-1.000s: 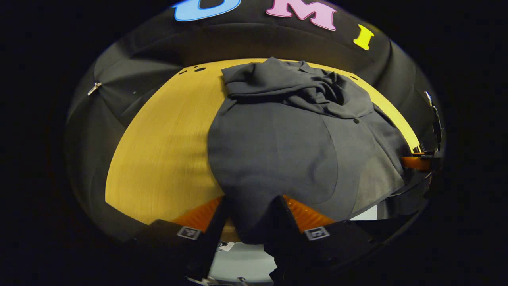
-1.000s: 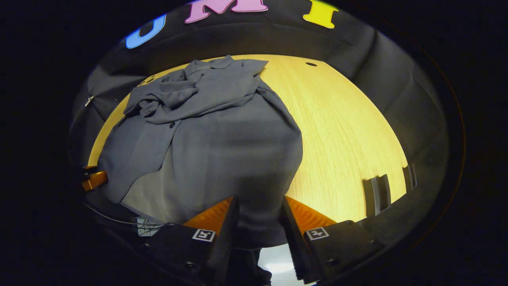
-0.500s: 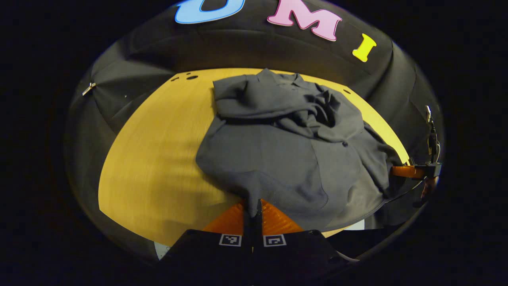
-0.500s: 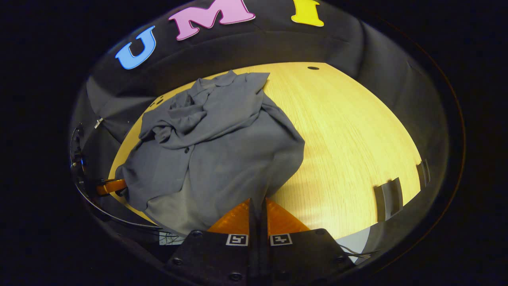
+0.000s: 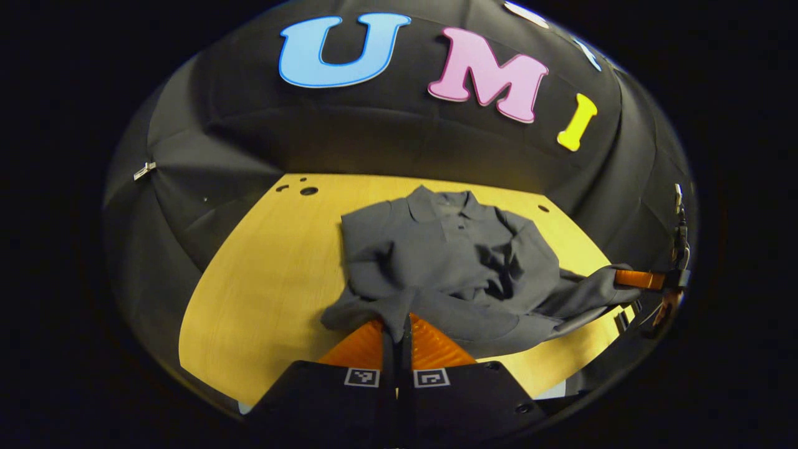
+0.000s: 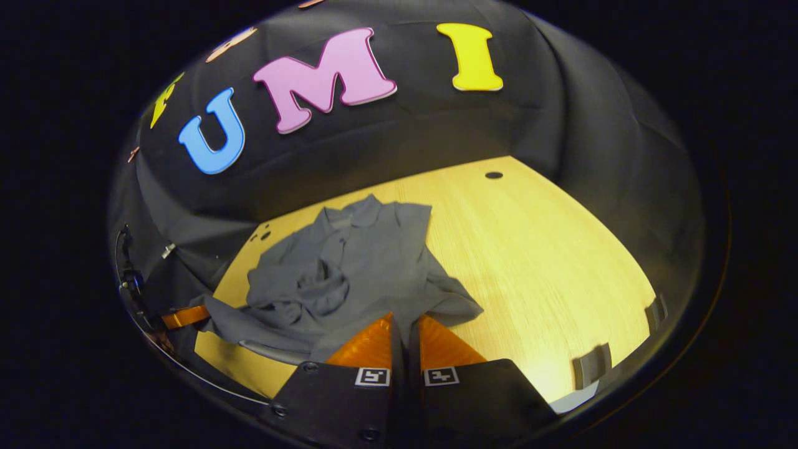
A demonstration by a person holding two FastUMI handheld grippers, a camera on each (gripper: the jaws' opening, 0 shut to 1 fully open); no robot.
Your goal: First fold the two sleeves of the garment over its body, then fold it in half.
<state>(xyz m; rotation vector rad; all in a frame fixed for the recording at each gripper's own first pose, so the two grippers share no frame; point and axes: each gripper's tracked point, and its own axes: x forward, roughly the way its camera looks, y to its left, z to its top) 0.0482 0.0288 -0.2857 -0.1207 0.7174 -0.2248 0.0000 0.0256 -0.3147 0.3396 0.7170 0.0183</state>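
Observation:
A grey collared shirt (image 5: pixel 449 255) lies on the yellow wooden table (image 5: pixel 268 274), collar at the far side, both sleeves bunched over its chest. My left gripper (image 5: pixel 397 324) is shut on the near hem at one corner and holds it lifted off the table. In the left gripper view my right gripper (image 5: pixel 629 279) pinches the other hem corner at the far right. In the right gripper view the shirt (image 6: pixel 368 262) rises to my right gripper (image 6: pixel 404 327), shut on the hem. My left gripper (image 6: pixel 184 317) shows at the left, with cloth stretched between the two.
The table (image 6: pixel 542 262) spreads wide and bare to the right of the shirt, with a small hole (image 6: pixel 494 175) near its far edge. Two dark clamps (image 6: pixel 592 365) sit on its near right rim. Black cloth walls close the booth behind.
A second ago both grippers stood open around the hem; they shut on it, then rose and carried it off the table, so the shirt's lower half is drawn up and looks shorter.

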